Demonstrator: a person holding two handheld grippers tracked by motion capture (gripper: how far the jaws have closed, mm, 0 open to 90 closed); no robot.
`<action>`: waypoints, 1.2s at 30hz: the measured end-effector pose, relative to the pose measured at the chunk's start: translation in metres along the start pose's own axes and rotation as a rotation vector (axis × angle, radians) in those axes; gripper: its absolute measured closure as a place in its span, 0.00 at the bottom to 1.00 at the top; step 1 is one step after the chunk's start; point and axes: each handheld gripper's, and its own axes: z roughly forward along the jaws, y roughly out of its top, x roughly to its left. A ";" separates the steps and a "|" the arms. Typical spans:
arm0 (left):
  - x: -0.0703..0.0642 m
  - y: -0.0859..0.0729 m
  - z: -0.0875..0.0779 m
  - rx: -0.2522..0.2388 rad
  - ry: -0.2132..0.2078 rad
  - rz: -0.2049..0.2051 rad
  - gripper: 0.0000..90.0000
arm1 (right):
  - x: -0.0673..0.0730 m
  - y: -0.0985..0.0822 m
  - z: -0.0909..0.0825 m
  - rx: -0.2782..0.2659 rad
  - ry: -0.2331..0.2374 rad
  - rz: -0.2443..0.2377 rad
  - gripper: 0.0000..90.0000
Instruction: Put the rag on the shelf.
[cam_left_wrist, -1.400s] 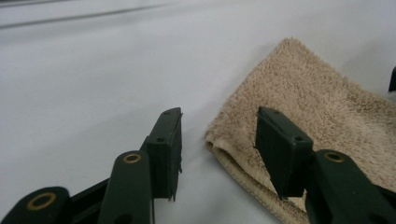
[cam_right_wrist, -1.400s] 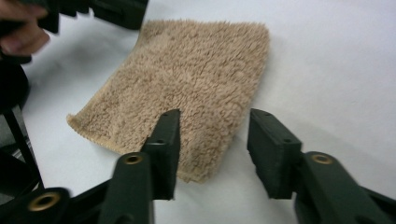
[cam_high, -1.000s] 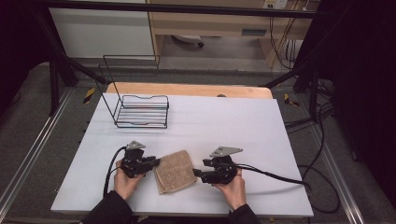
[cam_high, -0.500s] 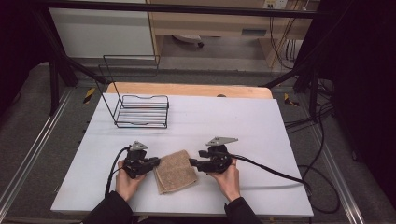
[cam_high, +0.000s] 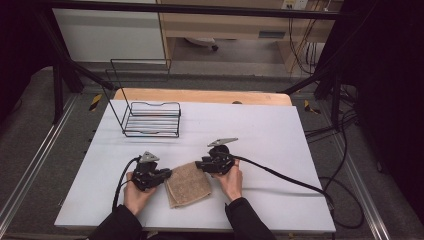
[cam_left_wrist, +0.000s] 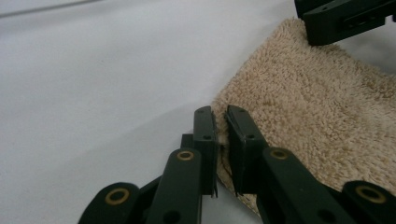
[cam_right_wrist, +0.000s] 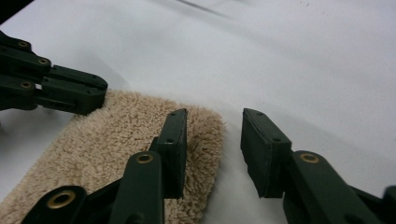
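Left gripper view: we've got our left gripper (cam_left_wrist: 220, 122) pinched on the towel's (cam_left_wrist: 317, 121) corner; our right gripper (cam_right_wrist: 212, 135) has been closing, jaws straddling the opposite corner without clamping it.

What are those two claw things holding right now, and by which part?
The left gripper pinches the beige towel by its edge, near a corner. The right gripper holds nothing; its jaws, just closing, straddle the opposite corner.

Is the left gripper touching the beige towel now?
Touching. In the left gripper view, the left gripper has its jaws nearly shut on the corner edge of the beige towel, with the fabric pinched between them.
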 end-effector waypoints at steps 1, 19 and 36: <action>0.000 0.000 0.000 0.000 0.000 0.001 0.91 | 0.000 0.000 0.001 0.004 0.002 -0.004 0.72; 0.001 0.001 -0.002 -0.012 -0.010 -0.030 0.93 | 0.000 -0.002 0.004 0.039 0.053 0.023 0.94; -0.012 0.009 -0.032 -0.147 -0.076 0.007 0.94 | 0.017 0.001 -0.034 -0.062 0.032 -0.049 0.95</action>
